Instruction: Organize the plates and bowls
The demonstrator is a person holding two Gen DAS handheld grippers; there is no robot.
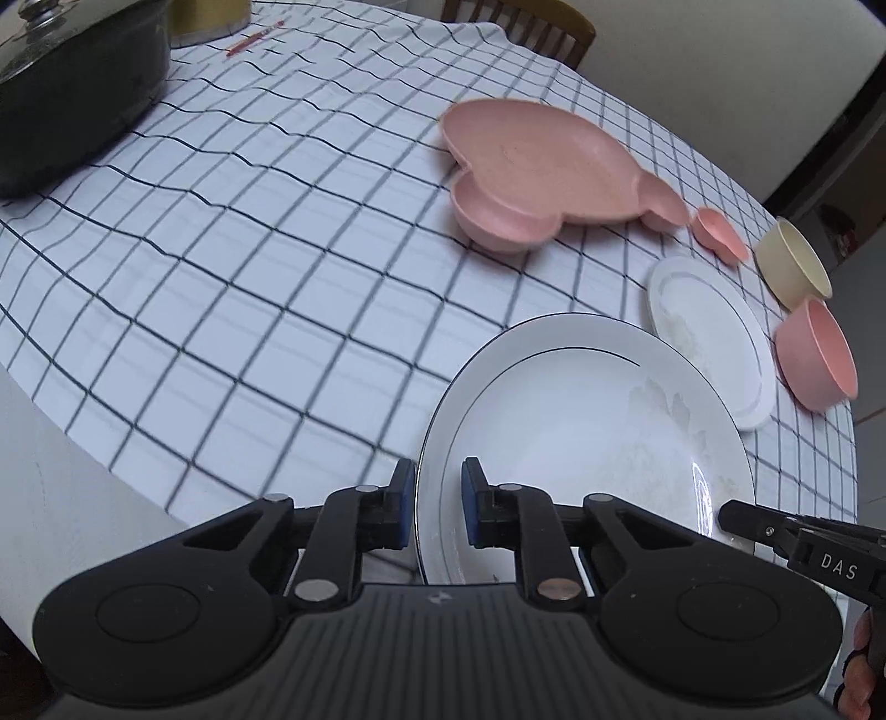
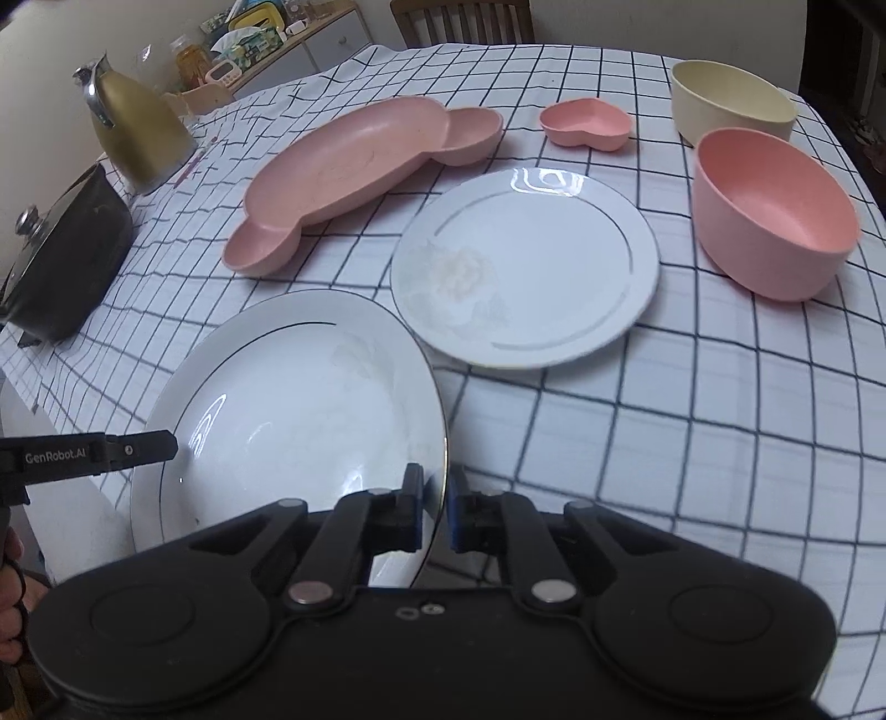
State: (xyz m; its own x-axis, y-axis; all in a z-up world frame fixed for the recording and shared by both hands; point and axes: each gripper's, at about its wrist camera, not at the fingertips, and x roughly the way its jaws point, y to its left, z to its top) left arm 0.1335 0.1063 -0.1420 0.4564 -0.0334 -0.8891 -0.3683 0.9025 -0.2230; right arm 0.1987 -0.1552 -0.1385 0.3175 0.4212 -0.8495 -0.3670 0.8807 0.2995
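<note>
Checked tablecloth [image 2: 637, 443], wooden chair [image 2: 462, 22] behind, cluttered sideboard [image 2: 310, 41] (left).

We see a table under a white tablecloth [image 2: 637, 443] crossed by dark grid lines. On the cloth, in the right wrist view, a pink divided dish [image 2: 354, 171] lies at upper centre, a small pink heart dish [image 2: 587, 126] to its right, and a cream bowl [image 2: 731, 102] and pink bowl [image 2: 775, 216] at upper right. A small white plate [image 2: 526, 266] sits mid-frame. At left stand a gold jug [image 2: 138, 127] and a black lidded pot [image 2: 66, 260].
</note>
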